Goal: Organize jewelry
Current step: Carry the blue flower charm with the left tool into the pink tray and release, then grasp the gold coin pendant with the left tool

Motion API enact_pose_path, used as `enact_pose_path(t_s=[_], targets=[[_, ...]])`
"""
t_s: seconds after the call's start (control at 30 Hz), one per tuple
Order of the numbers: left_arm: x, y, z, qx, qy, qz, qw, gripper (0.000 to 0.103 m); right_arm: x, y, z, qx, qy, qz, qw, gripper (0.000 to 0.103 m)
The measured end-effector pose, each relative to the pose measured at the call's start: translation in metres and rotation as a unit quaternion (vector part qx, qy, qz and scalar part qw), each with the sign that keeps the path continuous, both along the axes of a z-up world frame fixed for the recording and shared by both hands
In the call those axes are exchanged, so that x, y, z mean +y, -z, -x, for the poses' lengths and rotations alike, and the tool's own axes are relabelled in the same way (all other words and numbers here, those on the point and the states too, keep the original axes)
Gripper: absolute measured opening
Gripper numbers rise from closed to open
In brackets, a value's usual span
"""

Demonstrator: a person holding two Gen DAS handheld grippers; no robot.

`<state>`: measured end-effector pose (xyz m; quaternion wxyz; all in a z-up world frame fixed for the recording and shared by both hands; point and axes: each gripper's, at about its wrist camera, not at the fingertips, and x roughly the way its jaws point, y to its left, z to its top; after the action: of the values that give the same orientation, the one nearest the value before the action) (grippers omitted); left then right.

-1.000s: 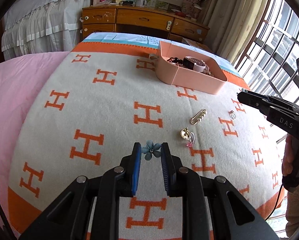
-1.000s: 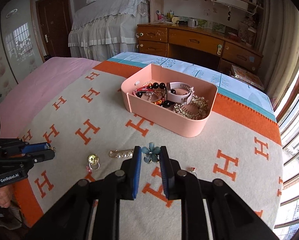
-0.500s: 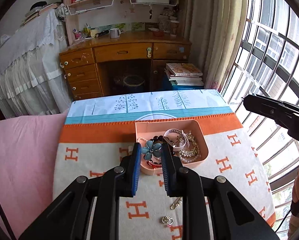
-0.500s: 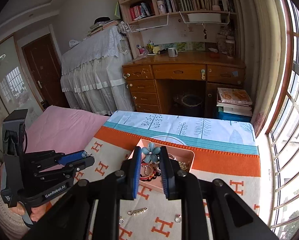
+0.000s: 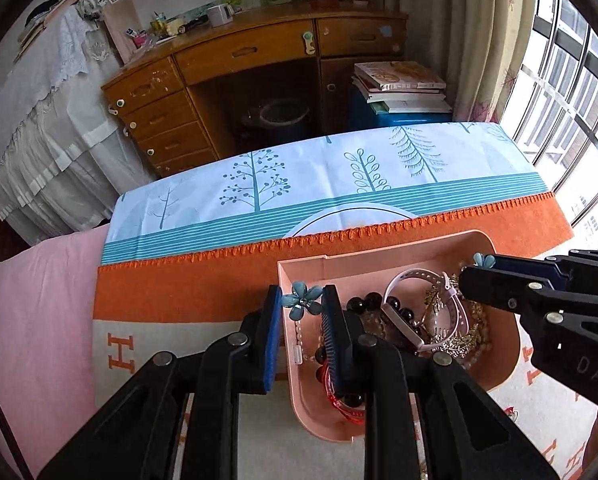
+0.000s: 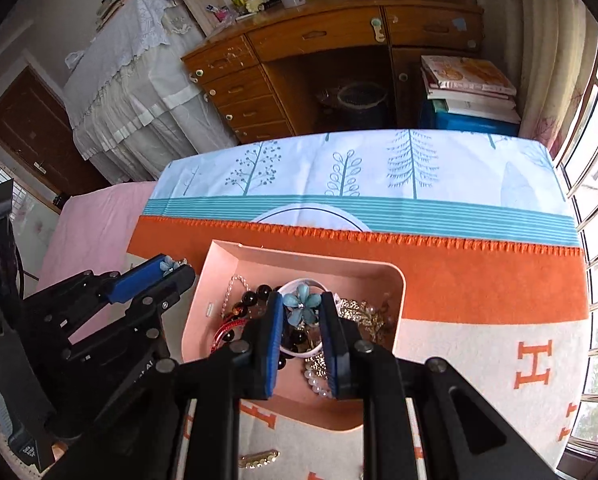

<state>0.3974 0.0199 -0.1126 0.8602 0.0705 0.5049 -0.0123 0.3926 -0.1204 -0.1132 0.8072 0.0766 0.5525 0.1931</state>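
Observation:
My left gripper (image 5: 301, 305) is shut on a blue flower earring (image 5: 301, 303) and holds it over the left rim of the pink tray (image 5: 383, 254). My right gripper (image 6: 301, 307) is shut on a second blue flower earring (image 6: 301, 305) and holds it above the tray's (image 6: 299, 256) middle. The tray holds dark beads (image 6: 259, 294), a white watch strap (image 5: 415, 280), pearls and gold pieces. Each gripper shows in the other's view, the right one (image 5: 477, 264) over the tray's right side and the left one (image 6: 171, 268) beside its left wall.
The tray sits on an orange and cream blanket (image 6: 479, 280) on the bed. A gold clip (image 6: 259, 459) lies on the blanket in front of the tray. A wooden desk (image 5: 259, 52), a stack of books (image 5: 399, 84) and a window (image 5: 571, 92) stand beyond the bed.
Both grippers, each still holding its flower earring, have moved forward and down from high above the blanket to just over the pink tray.

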Motion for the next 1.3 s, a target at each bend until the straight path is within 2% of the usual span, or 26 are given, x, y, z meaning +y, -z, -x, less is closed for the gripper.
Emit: enact_pose_path(t_s=[0.13,0.2,0.27,0.37,0.63,0.83,1.3], targets=[[-0.002,0.014,-0.013,0.008,-0.002,0.003,1.0000,0.018,0.006,0.017,-0.009,0.025,-0.001,0.003,1.000,0.019],[0.002,0.018,-0.018,0.008,-0.003,0.004,1.0000,0.024,0.007,0.021,-0.013,0.027,-0.004,0.004,1.000,0.019],[0.003,0.019,-0.018,0.002,-0.008,0.005,1.0000,0.048,0.007,0.024,-0.015,0.026,-0.002,0.007,1.000,0.019],[0.004,0.019,-0.017,-0.012,-0.011,-0.005,0.9999,0.063,0.003,0.026,-0.017,0.028,0.005,-0.005,1.000,0.019],[0.014,0.010,-0.008,-0.011,-0.020,0.002,0.9997,0.068,-0.003,0.015,-0.009,0.014,0.010,-0.008,1.000,0.019],[0.017,-0.007,0.016,-0.023,-0.019,0.002,0.9995,0.071,-0.006,-0.004,0.013,0.000,0.005,-0.010,1.000,0.019],[-0.007,-0.062,0.136,-0.069,0.041,-0.031,0.9963,0.080,-0.019,-0.057,0.118,-0.055,-0.018,-0.007,0.998,0.019]])
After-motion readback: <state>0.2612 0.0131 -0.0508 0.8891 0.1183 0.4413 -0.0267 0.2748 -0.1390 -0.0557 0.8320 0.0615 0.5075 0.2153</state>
